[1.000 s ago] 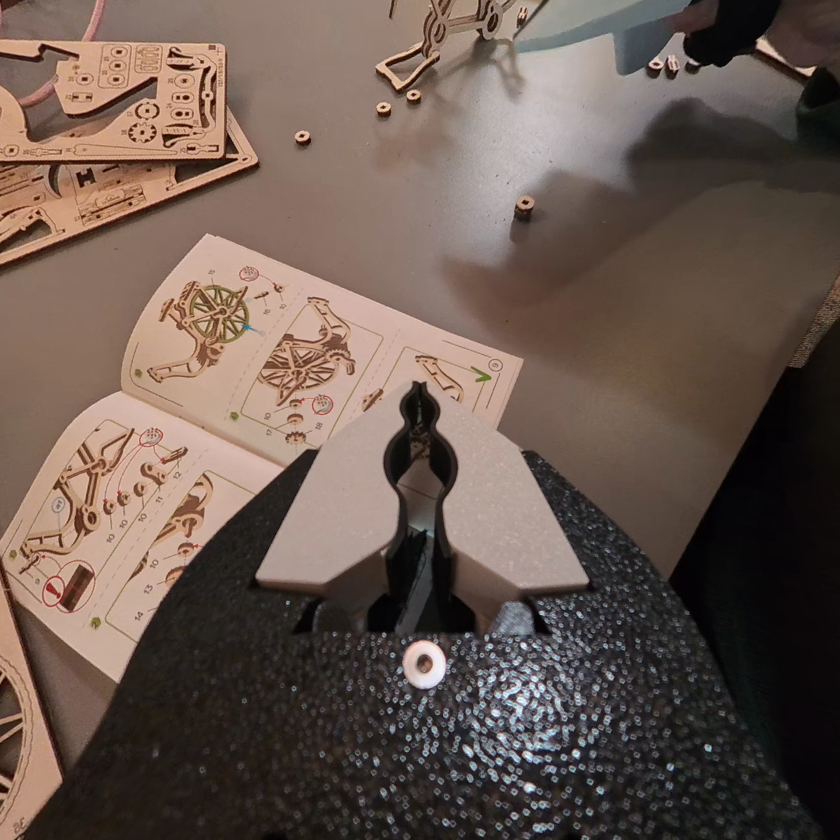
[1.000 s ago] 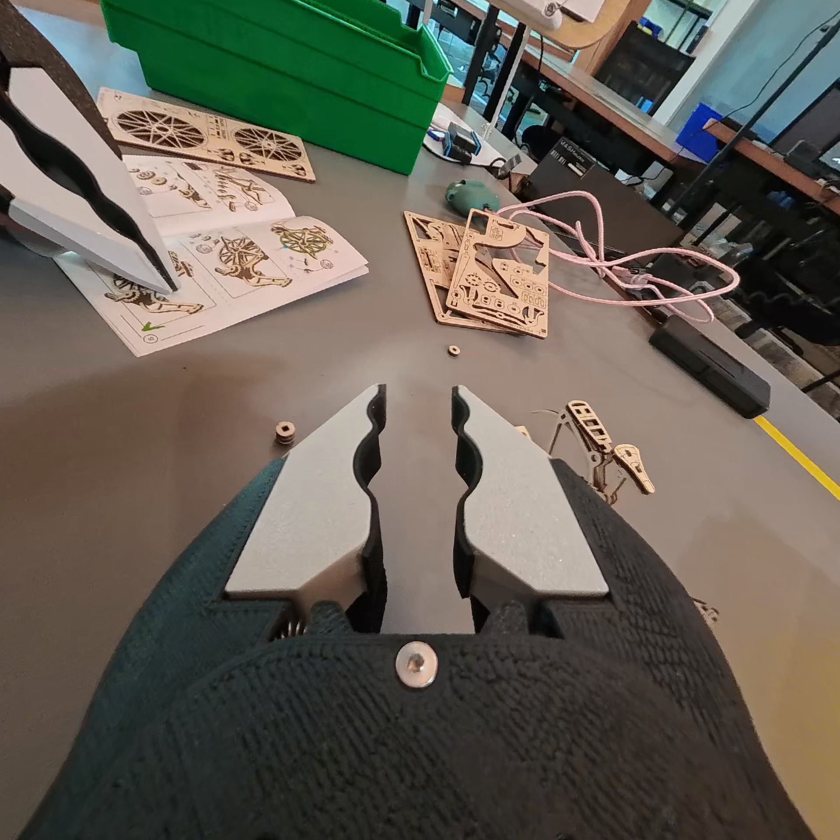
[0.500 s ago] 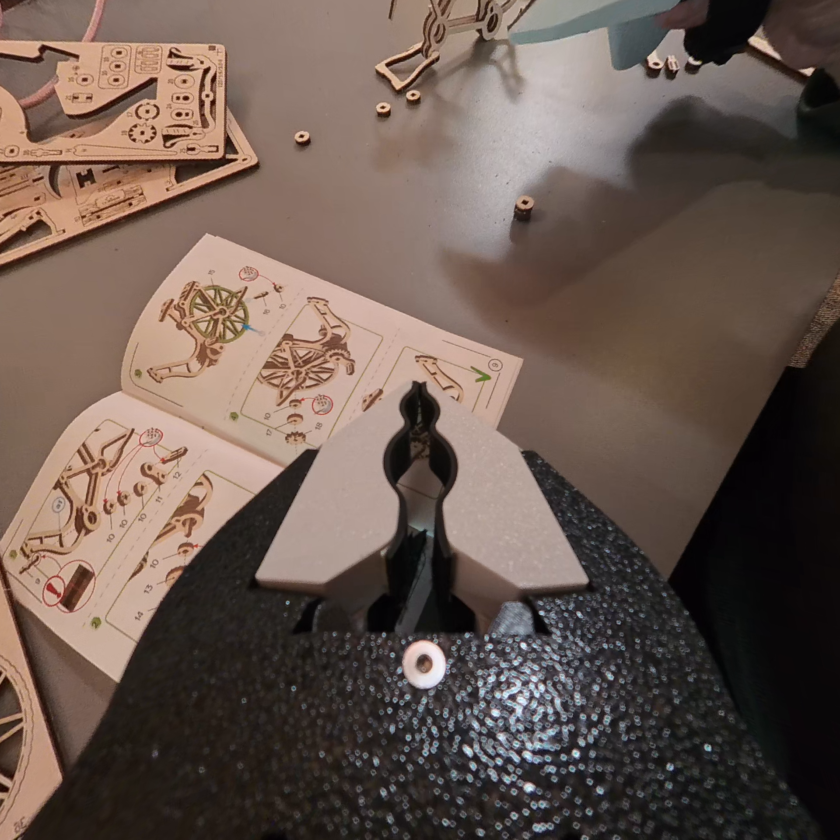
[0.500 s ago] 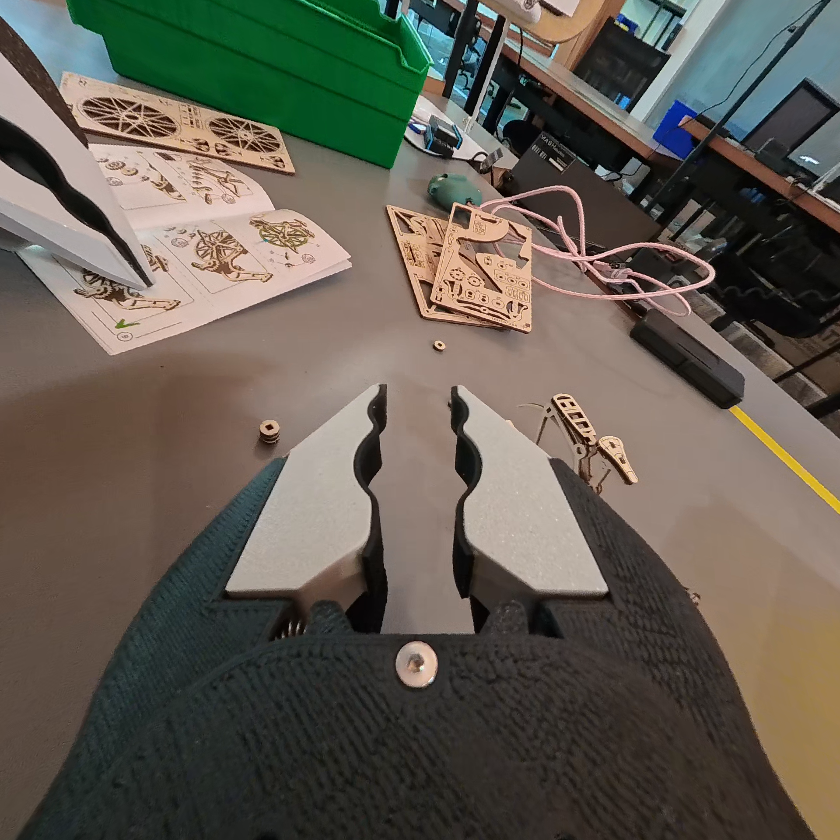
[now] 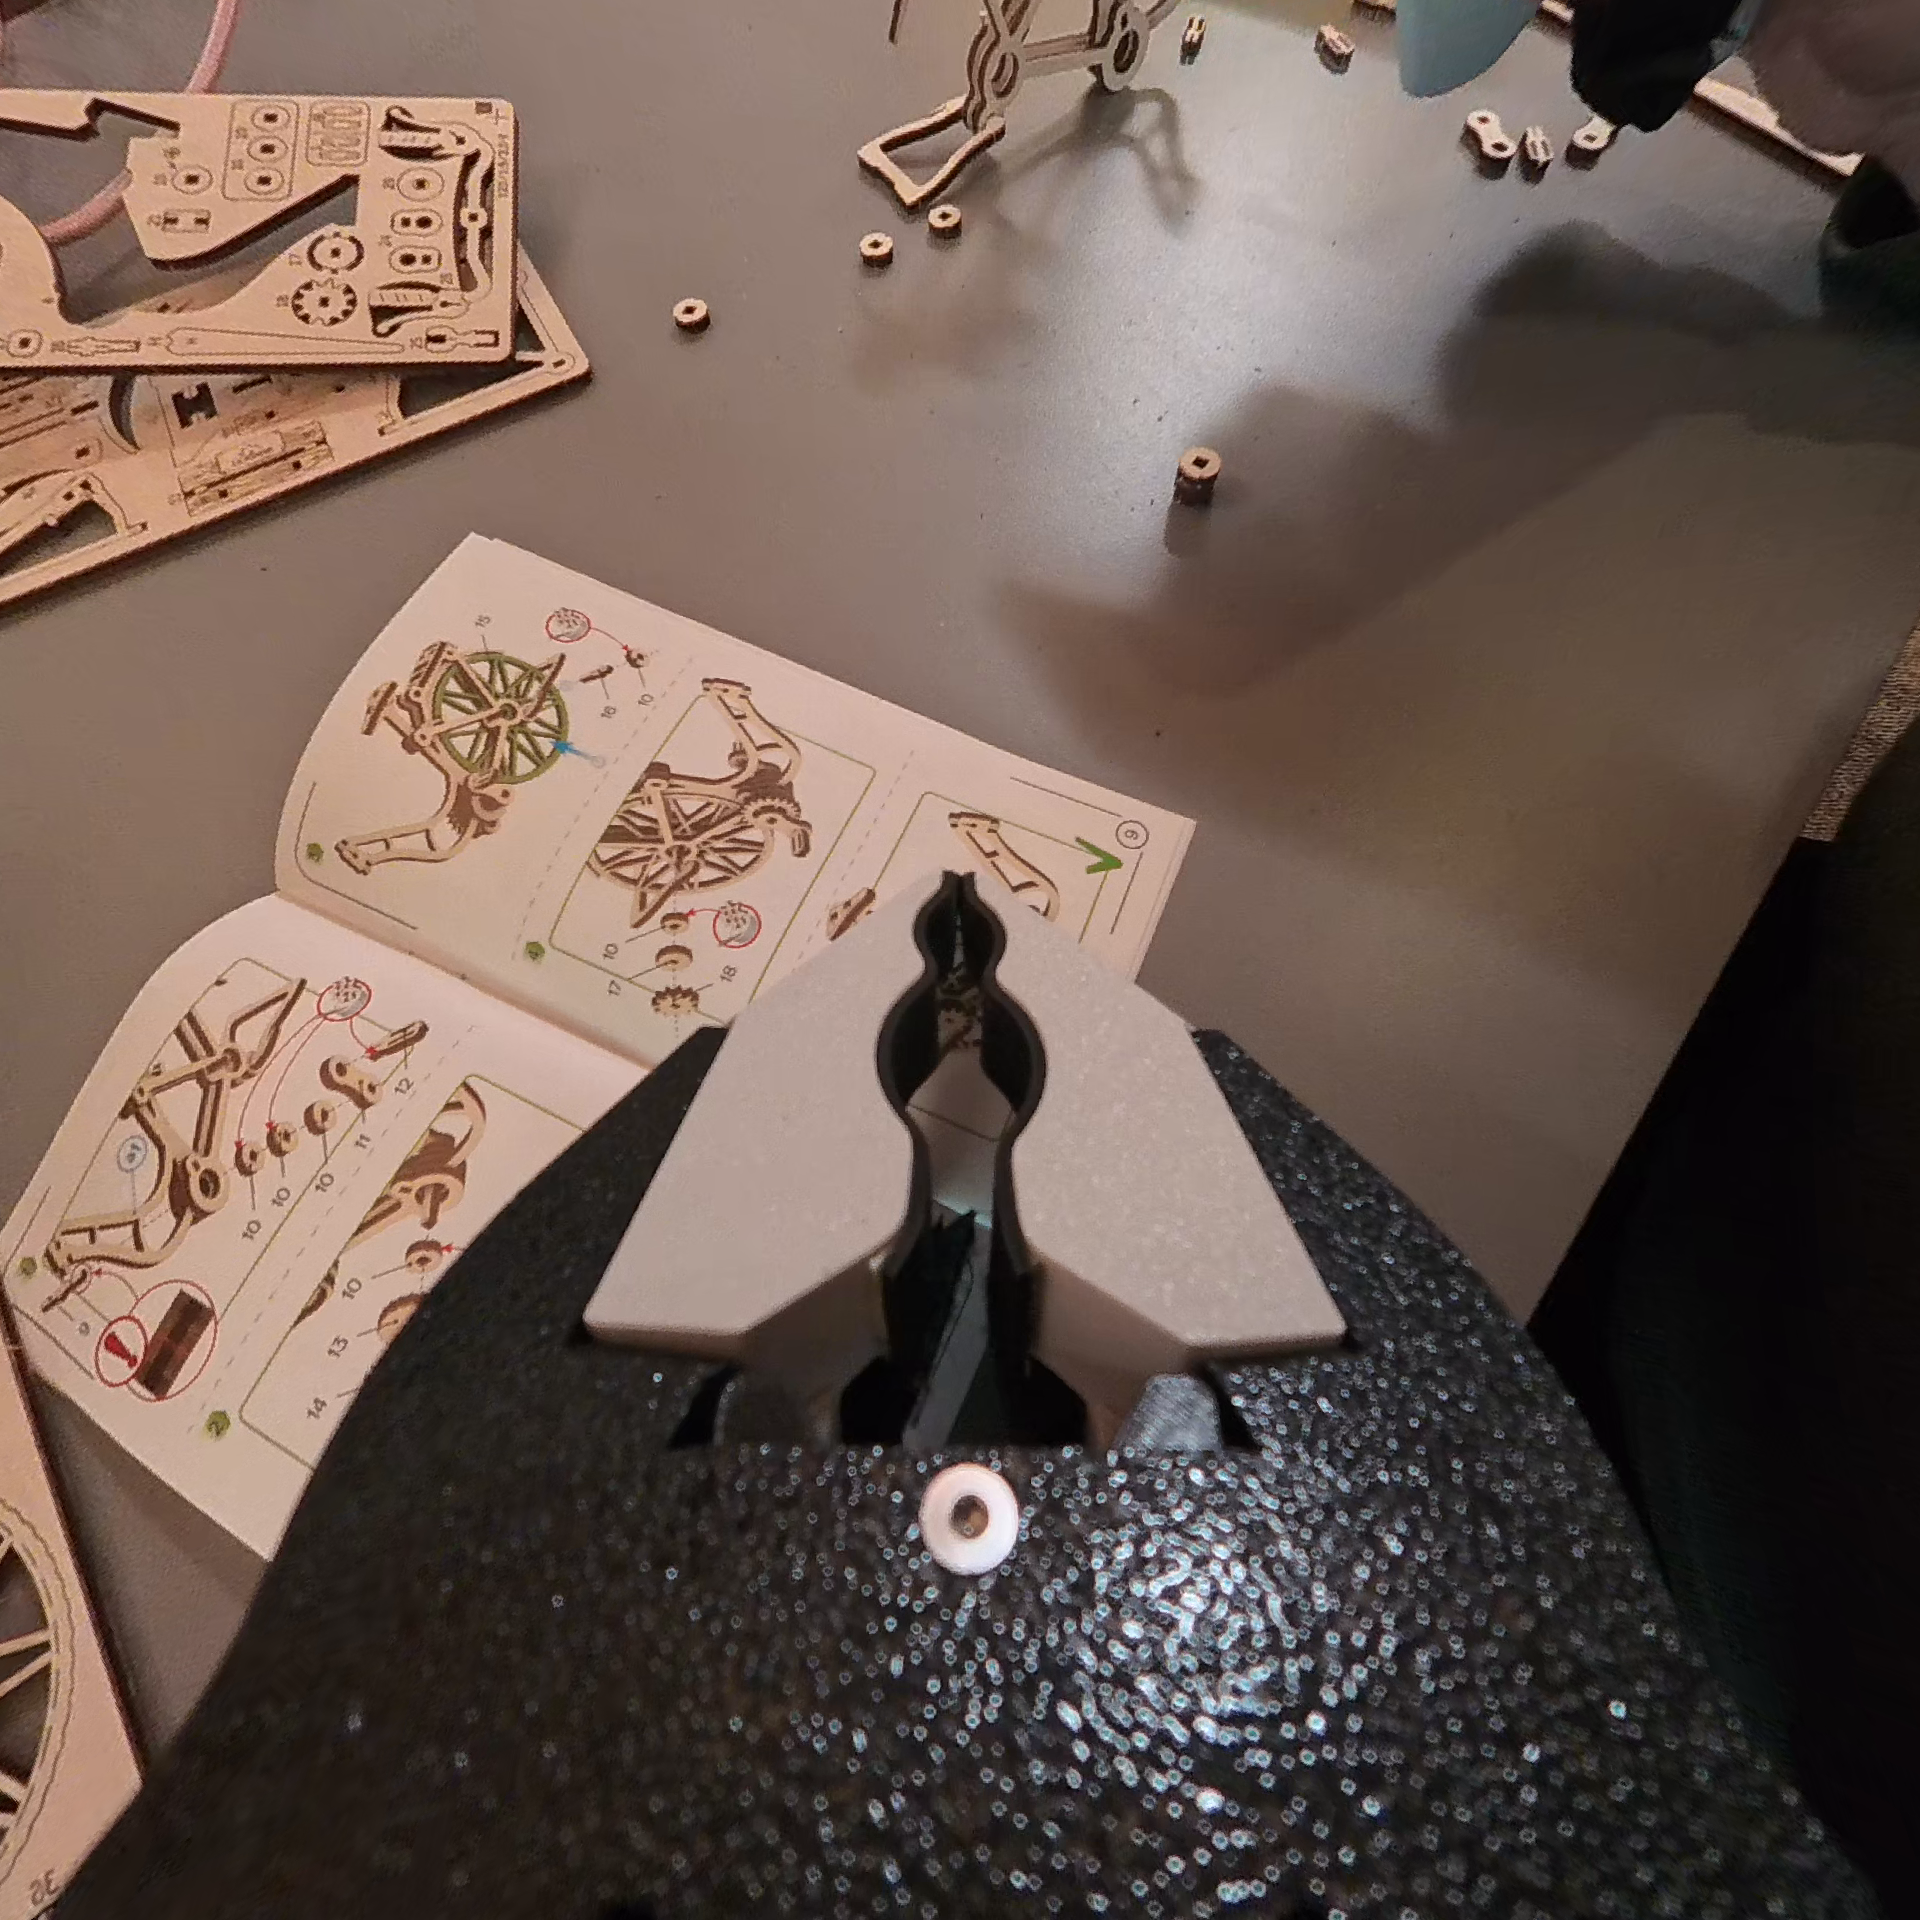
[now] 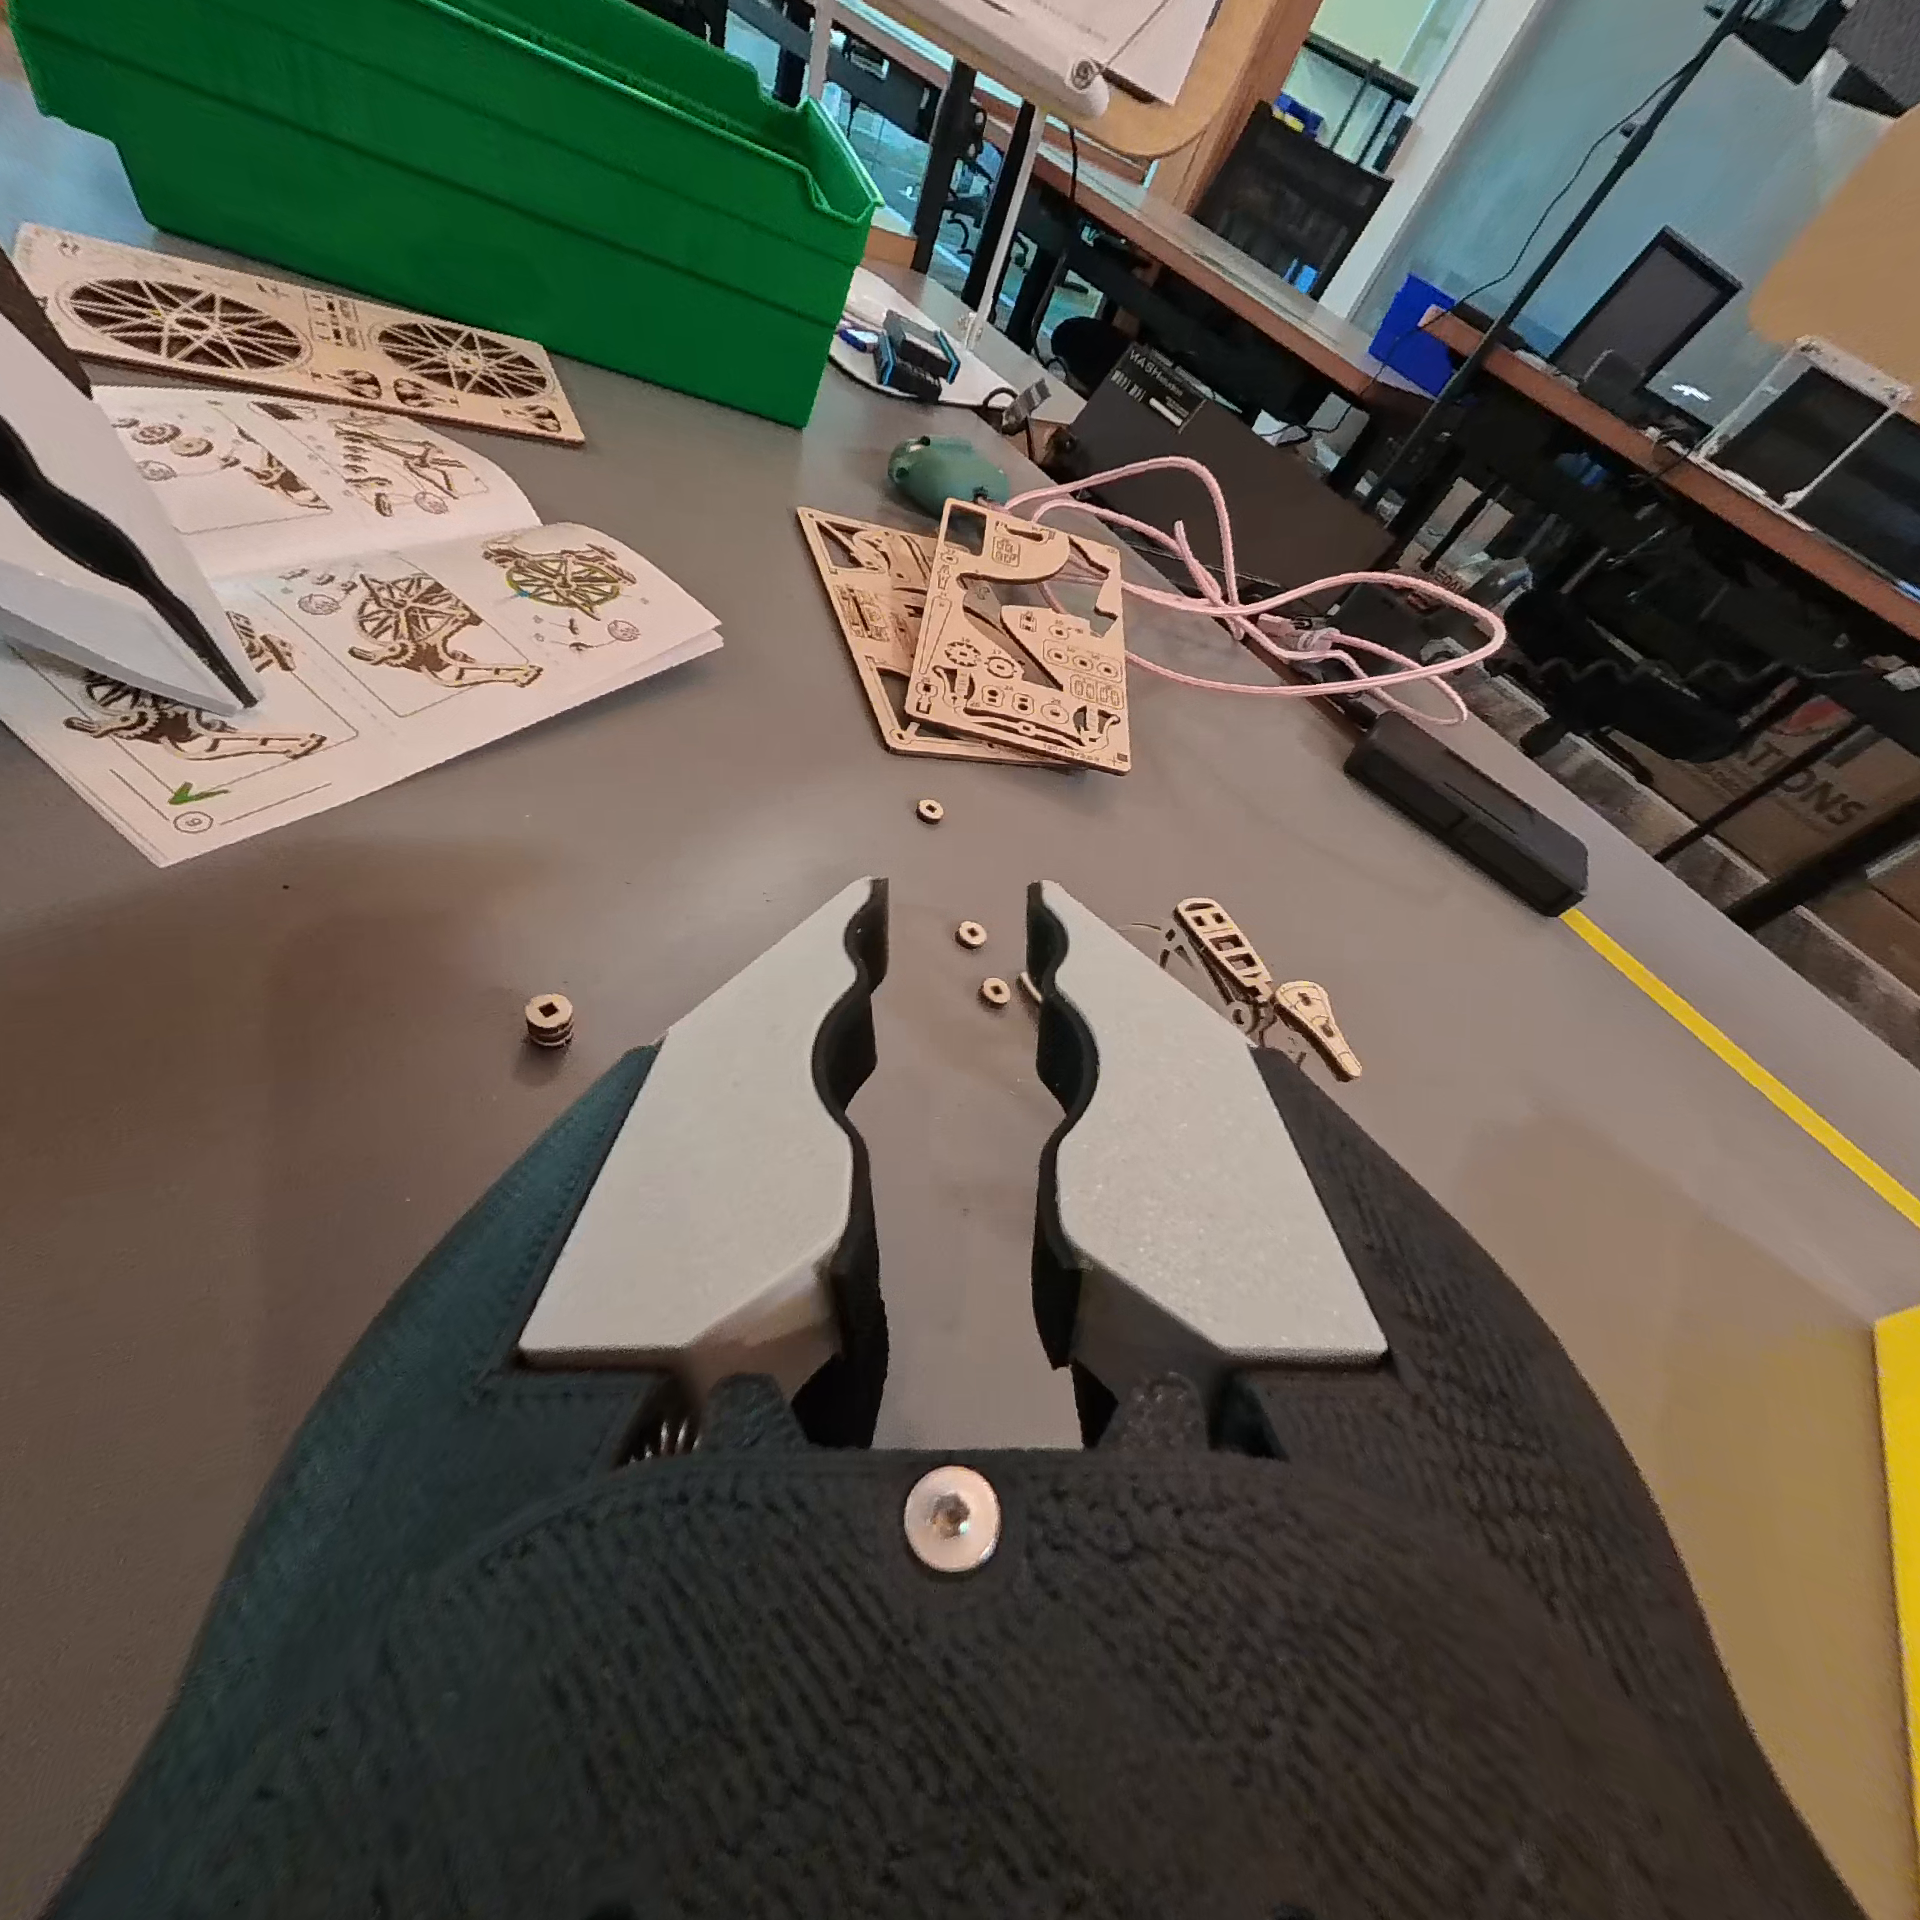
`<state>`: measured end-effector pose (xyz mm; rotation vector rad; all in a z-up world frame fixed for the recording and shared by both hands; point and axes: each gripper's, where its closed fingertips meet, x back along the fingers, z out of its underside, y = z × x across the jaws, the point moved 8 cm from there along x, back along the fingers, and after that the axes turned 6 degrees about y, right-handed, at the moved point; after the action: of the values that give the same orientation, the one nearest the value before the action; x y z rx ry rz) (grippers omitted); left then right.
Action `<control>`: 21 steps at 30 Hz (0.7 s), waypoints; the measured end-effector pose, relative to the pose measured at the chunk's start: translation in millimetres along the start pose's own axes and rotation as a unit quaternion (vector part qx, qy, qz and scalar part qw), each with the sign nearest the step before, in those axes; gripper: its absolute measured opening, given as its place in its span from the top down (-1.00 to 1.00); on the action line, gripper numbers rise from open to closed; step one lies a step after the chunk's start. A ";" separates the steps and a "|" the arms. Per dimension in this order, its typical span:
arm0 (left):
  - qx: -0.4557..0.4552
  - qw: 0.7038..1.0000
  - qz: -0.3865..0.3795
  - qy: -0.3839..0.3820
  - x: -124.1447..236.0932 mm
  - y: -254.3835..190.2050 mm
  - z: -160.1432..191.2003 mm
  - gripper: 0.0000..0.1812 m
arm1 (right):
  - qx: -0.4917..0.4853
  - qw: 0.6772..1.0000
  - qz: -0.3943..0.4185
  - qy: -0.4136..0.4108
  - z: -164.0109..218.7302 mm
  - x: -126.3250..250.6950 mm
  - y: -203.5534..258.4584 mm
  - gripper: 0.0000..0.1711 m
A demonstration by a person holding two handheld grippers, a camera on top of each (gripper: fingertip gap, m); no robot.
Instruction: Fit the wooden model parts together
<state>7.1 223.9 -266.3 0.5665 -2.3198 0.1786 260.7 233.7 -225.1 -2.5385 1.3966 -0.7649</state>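
Spread apart and empty, my right gripper's jaws hang low over the grey worktop, framing two small round wooden washers that lie flat just ahead of the tips. My left gripper's jaws are pressed together, holding nothing, above the open white instruction booklet. Right of the washers stands the partly built pale wooden model frame; a thicker stacked wooden spacer sits to the left, and flat laser-cut plywood part sheets lie farther off. I judge the step to be picking a washer: I should lower until the tips almost touch the worktop, centre on one washer only, and close gently so that it does not flip away.
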 end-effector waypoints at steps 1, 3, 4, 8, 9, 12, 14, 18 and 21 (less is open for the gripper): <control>0.000 1.000 0.000 0.000 0.0 0.0 0.0 1.00 | -0.001 1.000 0.000 0.000 -0.1 0.1 -0.1 0.71; 0.000 1.000 0.000 0.000 0.0 0.0 0.0 1.00 | -0.001 1.000 0.002 0.000 0.0 0.1 -0.5 0.71; 0.000 1.000 0.000 0.000 0.0 0.0 0.0 1.00 | -0.001 1.000 0.003 0.000 0.2 0.0 -0.7 0.71; 0.000 1.000 0.000 0.000 0.0 0.0 0.0 1.00 | -0.002 1.000 0.007 -0.001 0.0 0.3 -1.4 0.71; 0.000 1.000 0.000 0.000 0.0 -0.1 0.0 1.00 | -0.003 1.000 0.009 -0.002 0.0 0.5 -1.7 0.71; 0.000 1.000 0.000 0.000 0.0 -0.1 0.0 1.00 | -0.005 1.000 0.013 -0.003 -0.1 1.1 -2.9 0.71; 0.000 1.000 0.000 0.000 0.0 0.0 0.0 1.00 | -0.007 1.000 0.019 -0.006 -0.5 1.9 -4.0 0.71; 0.002 1.000 0.002 0.000 0.0 0.3 0.0 1.00 | -0.002 0.999 0.048 -0.016 -2.5 6.0 -8.6 0.71; 0.004 1.000 0.003 0.001 -0.2 0.6 -0.1 1.00 | -0.009 0.995 0.088 -0.050 -10.7 20.1 -18.4 0.71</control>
<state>7.0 224.5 -266.3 0.5621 -2.3206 0.1913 278.0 228.7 -202.0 -2.3888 1.5738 -0.5903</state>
